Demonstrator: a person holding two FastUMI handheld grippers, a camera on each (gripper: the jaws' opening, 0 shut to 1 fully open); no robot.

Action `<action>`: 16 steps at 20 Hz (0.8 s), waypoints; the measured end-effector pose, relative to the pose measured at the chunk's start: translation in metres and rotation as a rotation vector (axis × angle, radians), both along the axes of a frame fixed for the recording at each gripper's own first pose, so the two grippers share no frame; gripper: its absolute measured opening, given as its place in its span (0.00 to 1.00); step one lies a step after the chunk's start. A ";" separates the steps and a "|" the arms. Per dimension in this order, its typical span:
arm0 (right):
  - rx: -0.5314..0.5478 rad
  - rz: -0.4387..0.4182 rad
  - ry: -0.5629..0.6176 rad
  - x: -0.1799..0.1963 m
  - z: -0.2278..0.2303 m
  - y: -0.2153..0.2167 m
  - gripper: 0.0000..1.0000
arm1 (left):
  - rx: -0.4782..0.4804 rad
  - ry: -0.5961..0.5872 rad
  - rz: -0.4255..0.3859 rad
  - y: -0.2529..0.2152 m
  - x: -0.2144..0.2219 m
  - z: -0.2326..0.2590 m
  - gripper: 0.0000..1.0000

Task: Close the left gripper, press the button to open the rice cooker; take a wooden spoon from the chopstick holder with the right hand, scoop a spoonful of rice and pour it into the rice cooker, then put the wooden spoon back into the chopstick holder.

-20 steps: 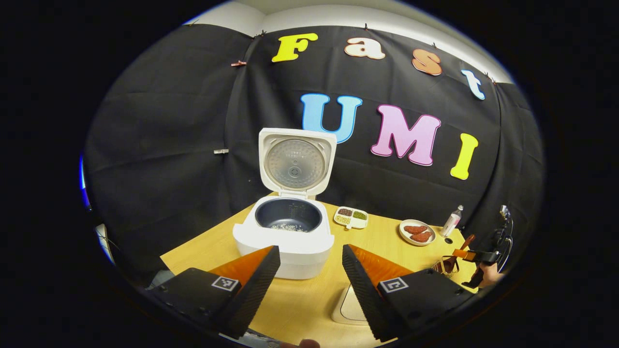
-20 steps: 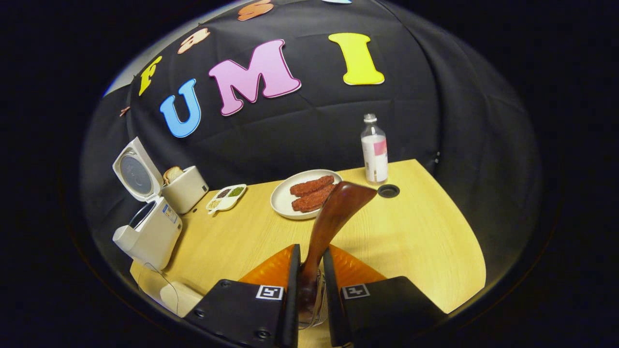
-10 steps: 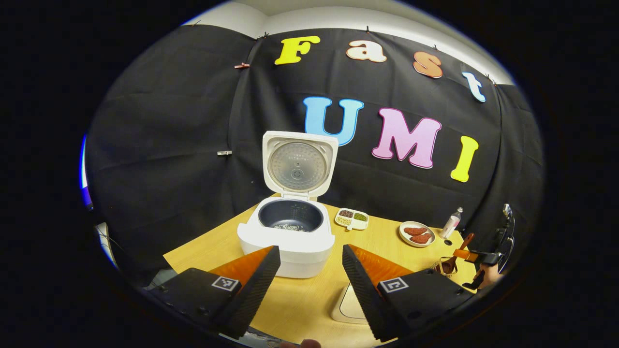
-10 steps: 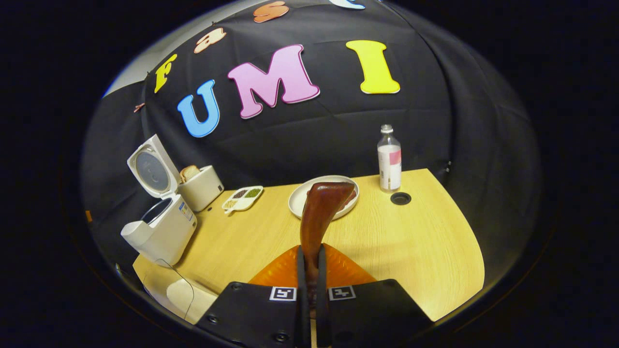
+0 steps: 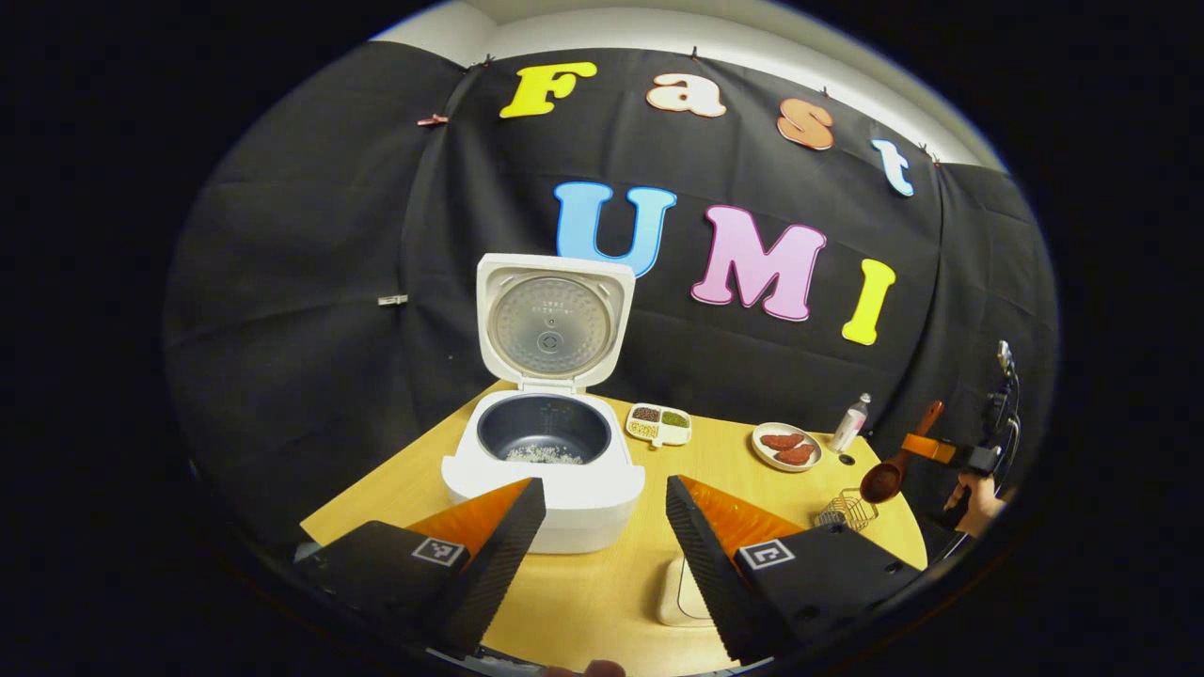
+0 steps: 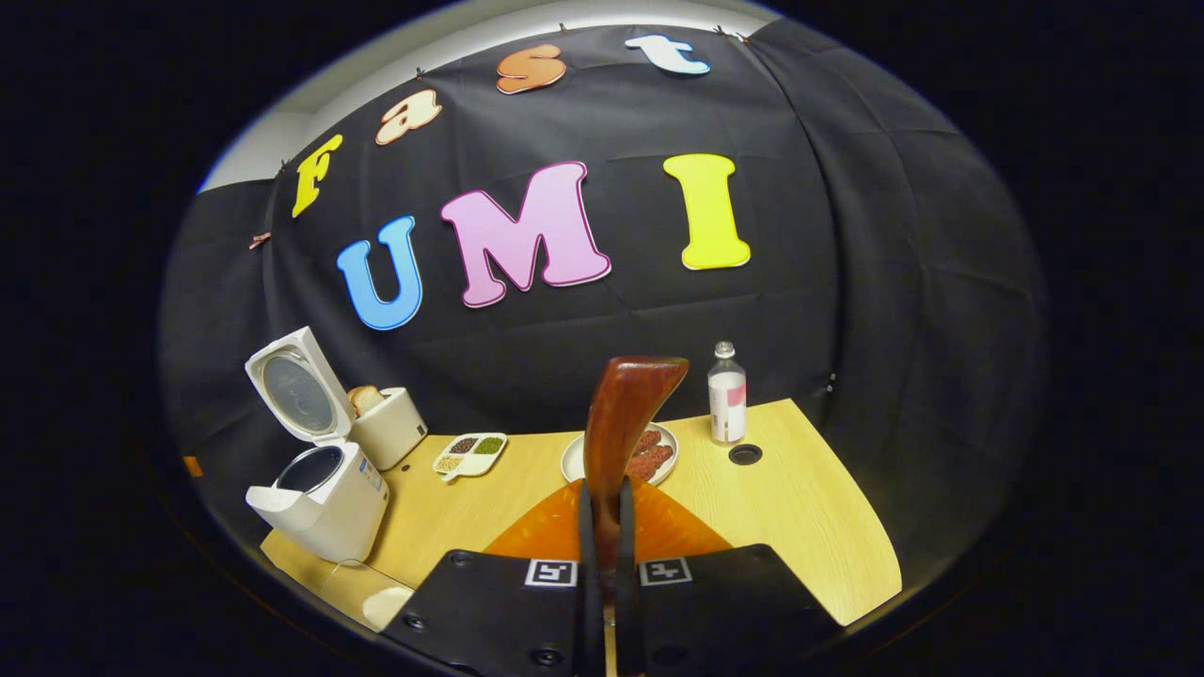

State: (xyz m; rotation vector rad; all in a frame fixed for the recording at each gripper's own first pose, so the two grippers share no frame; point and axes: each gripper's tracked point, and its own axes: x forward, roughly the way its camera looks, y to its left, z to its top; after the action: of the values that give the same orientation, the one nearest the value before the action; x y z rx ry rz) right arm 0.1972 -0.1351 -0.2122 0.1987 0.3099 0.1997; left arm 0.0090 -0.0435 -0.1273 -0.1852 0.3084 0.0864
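The white rice cooker [image 5: 544,470] stands open, lid [image 5: 550,324] upright, with a little rice in its dark pot. My left gripper [image 5: 602,555] hovers open in front of it, holding nothing. At the far right my right gripper [image 5: 908,444] is shut on the wooden spoon [image 5: 884,481], whose bowl hangs just above the wire chopstick holder [image 5: 847,511]. In the right gripper view the spoon's handle [image 6: 621,423] rises from between the shut fingers of the right gripper [image 6: 602,527], and the rice cooker [image 6: 320,494] sits at the left.
A white container [image 5: 682,592] lies on the wooden table [image 5: 602,592] near my left fingers. A divided dish of grains [image 5: 658,425], a plate of meat [image 5: 786,447] and a bottle [image 5: 851,423] line the back. A toaster with bread [image 6: 386,428] stands behind the cooker.
The right gripper closed fully on the spoon's handle and lifted the spoon up out of the chopstick holder. The left gripper stayed open, shifting only slightly.
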 end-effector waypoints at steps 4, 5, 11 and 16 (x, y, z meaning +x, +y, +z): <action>0.025 -0.003 -0.049 -0.043 0.045 0.048 0.09 | 0.001 -0.002 -0.112 0.010 0.019 0.000 0.90; 0.043 -0.005 -0.051 -0.055 0.052 0.061 0.09 | -0.001 -0.016 -0.126 0.014 0.024 0.002 0.90; 0.061 0.018 -0.014 -0.106 0.048 0.132 0.09 | -0.063 -0.050 -0.203 0.025 0.043 0.001 0.90; -0.043 0.031 0.030 -0.128 0.015 0.178 0.09 | -0.101 -0.028 -0.227 0.049 0.038 -0.012 0.90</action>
State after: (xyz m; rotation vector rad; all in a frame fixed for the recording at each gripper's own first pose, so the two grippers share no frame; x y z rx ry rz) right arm 0.0696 0.0425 -0.1973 0.1542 0.3468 0.2202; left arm 0.0472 0.0053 -0.1393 -0.2503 0.3040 -0.1561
